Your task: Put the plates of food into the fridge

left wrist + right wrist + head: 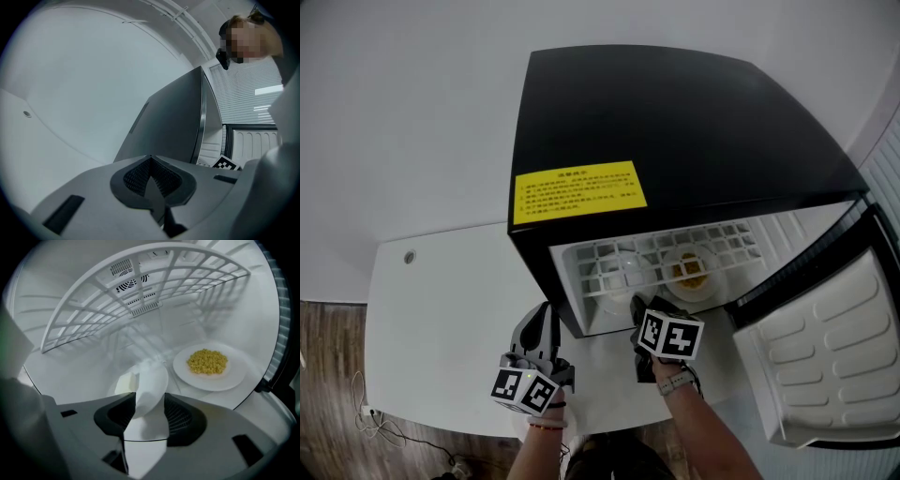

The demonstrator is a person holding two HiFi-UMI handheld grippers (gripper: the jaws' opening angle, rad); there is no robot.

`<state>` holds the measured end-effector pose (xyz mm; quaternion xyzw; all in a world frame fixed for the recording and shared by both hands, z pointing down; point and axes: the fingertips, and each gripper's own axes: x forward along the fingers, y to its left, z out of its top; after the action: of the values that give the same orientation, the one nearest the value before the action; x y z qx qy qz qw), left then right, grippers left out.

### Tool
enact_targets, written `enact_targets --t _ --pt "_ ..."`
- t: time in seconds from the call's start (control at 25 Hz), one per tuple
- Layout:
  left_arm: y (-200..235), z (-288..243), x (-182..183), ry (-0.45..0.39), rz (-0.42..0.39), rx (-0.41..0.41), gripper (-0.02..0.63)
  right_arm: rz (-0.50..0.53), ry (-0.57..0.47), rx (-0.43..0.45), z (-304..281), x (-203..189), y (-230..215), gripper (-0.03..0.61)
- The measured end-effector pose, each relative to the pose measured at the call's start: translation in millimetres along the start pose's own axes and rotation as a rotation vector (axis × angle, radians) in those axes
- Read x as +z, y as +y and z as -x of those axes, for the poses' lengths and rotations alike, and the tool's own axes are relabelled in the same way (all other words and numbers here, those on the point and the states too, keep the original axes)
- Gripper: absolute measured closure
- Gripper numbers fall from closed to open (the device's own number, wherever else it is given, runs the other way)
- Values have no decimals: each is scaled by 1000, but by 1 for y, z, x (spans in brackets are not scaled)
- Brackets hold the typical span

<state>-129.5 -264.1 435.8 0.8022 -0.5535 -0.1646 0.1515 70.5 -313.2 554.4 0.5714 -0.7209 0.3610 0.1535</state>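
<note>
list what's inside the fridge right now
Under the shelf: a plate of yellow food and a second plate, its rim between the right gripper's open jaws. The gripper covers that plate's near side.

One fridge (675,131), with one door (825,366), one yellow label (578,192) on its top and one shelf (140,301) inside. Two plates are in it: one corn plate (209,366) with one heap of yellow food, and one pale plate (152,380) with one pale block on it. Two grippers, the left gripper (151,183) and the right gripper (144,416), carry one marker cube each: the left cube (525,389) and the right cube (671,336). One table (441,319), with one round hole (410,255).
</note>
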Motion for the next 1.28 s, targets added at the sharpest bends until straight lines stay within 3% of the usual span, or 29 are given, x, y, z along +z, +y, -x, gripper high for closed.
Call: enact_targets --t 0.28,0.6,0.88,0.92,1.12,1.28 --pt "1 2 3 -10 11 7 607 53 -84 25 11 11 4 331" --pt "-14 10 7 -20 31 -11 607 226 -213 82 57 7 21 330" --pt "-35 31 10 -8 52 -52 607 218 -284 156 102 2 36 331" --pt "-38 35 11 -11 57 -58 607 215 -299 160 108 3 38 340" --pt "-68 53 23 -37 97 -125 607 240 -395 133 150 3 36 560" --pt "-80 74 35 -57 103 -153 607 258 -418 147 177 -8 38 572"
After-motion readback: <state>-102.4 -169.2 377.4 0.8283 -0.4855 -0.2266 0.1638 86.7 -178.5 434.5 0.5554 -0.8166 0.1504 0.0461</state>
